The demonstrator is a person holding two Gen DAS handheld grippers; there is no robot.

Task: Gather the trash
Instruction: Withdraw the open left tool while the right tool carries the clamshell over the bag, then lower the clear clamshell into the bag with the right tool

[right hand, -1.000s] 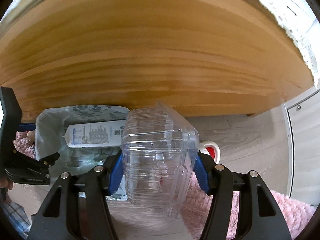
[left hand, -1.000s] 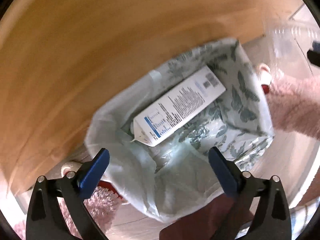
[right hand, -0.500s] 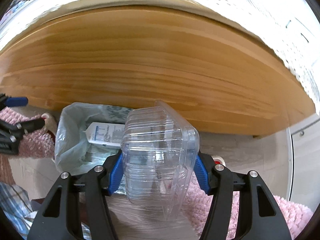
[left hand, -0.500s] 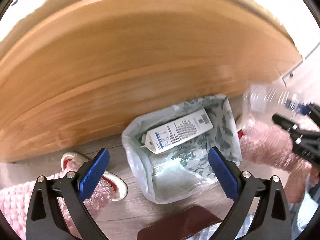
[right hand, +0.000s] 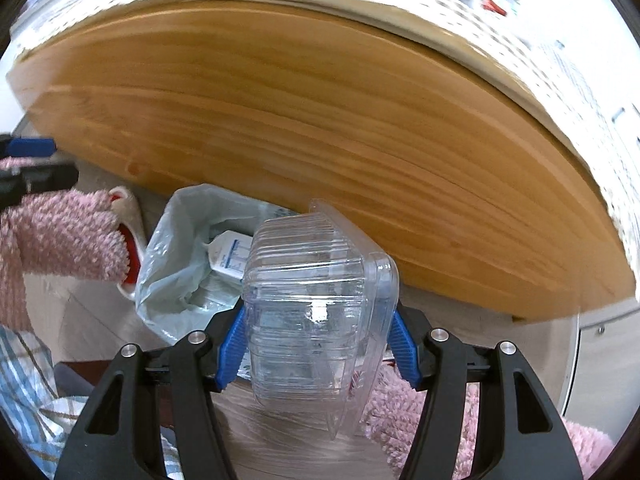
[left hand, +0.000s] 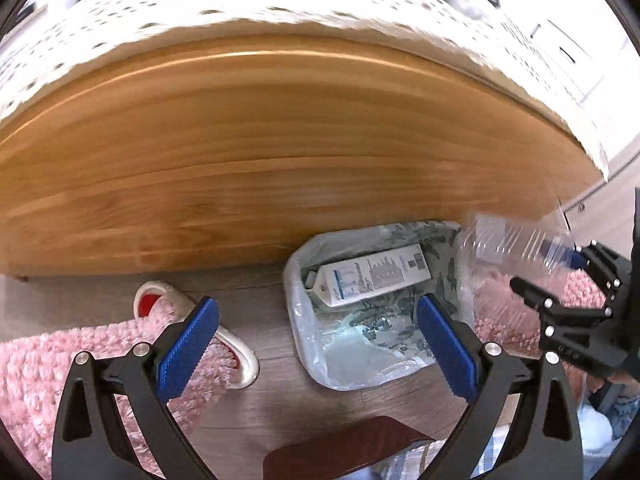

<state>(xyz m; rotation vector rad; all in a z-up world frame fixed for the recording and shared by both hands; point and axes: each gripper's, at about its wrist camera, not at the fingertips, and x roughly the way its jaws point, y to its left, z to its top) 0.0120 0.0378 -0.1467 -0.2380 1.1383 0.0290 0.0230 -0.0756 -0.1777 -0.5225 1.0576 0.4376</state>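
Note:
A clear plastic clamshell container is clamped between the blue pads of my right gripper, which is shut on it; the same container shows blurred at the right of the left wrist view. On the floor beside the bed stands a small bin lined with a pale bag, also seen as the bag in the right wrist view. A white milk carton lies inside it. My left gripper hangs open above the bin, holding nothing.
A wooden bed side panel rises behind the bin, with a dotted white cover above. Pink fluffy slippers with red insides lie on the grey wood floor. A person's pink sleeve and checked trousers are at the left.
Both grippers have risen and pulled back from the bin, so the bin looks smaller and the bed cover comes into view. The right gripper still holds the clamshell.

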